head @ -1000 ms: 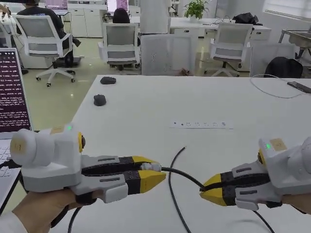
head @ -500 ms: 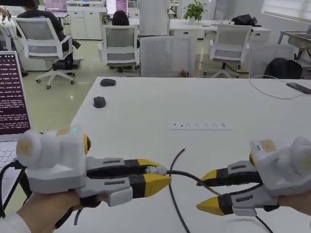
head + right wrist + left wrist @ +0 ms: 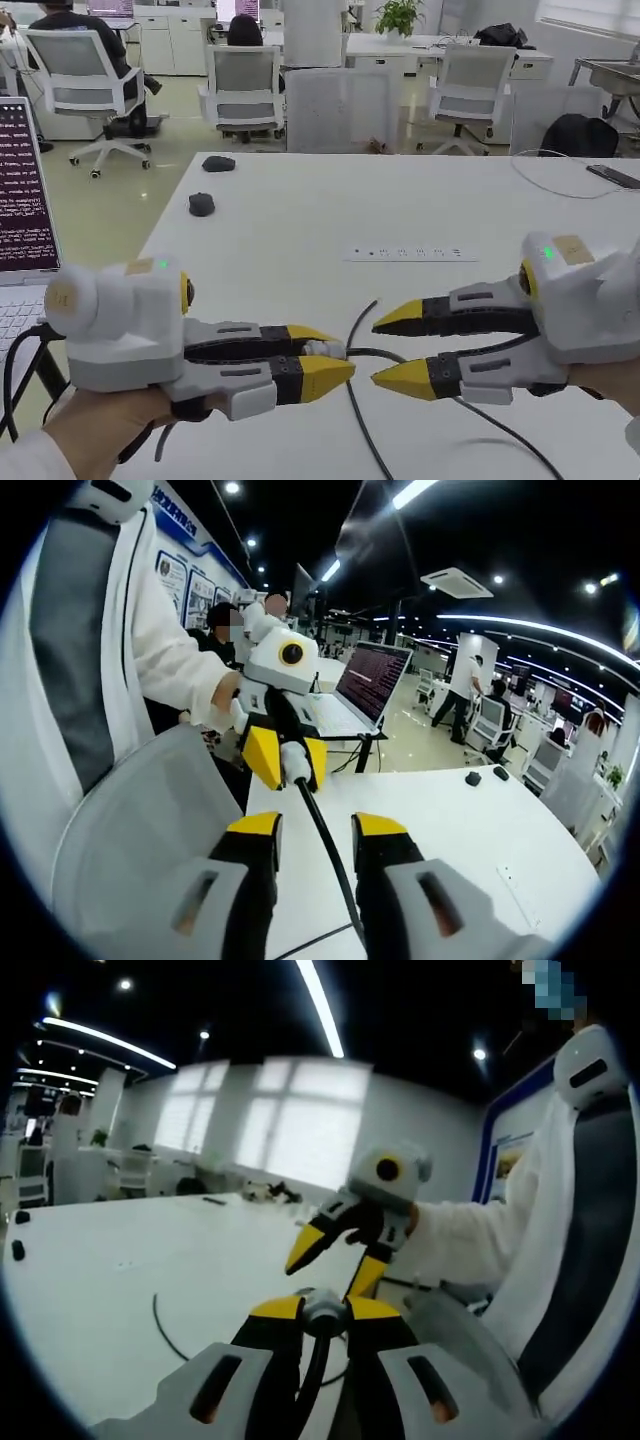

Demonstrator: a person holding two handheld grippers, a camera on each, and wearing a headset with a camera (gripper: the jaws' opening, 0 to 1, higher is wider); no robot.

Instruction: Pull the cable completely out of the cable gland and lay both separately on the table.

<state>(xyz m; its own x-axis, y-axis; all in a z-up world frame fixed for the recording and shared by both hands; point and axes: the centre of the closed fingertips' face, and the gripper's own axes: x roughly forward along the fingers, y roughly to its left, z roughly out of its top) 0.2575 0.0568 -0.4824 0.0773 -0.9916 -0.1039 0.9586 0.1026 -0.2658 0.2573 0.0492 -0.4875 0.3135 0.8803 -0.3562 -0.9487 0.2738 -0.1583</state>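
Observation:
My left gripper [image 3: 336, 353] is shut on the small grey cable gland [image 3: 320, 349], held just above the white table [image 3: 300, 230]. The black cable [image 3: 366, 353] leaves the gland rightward, passes between the jaws of my right gripper [image 3: 386, 349], and trails off toward the near table edge. Those jaws stand open around the cable without touching it. In the right gripper view the cable [image 3: 325, 845] runs up between my open yellow fingertips [image 3: 255, 825] to the gland [image 3: 295, 765] in the left gripper [image 3: 281, 762]. From the left gripper view, the gland [image 3: 322, 1309] sits between its tips, facing the open right gripper [image 3: 330, 1257].
Two dark mice [image 3: 201, 204] [image 3: 218, 163] lie at the far left of the table. A laptop [image 3: 25, 200] stands off the left edge. A flush socket strip [image 3: 410, 254] sits mid-table and a phone [image 3: 612, 176] at far right. Office chairs stand beyond.
My right gripper was shut on the cable a second ago; it has let go, opened wide and moved left toward the gland. The left gripper keeps its hold.

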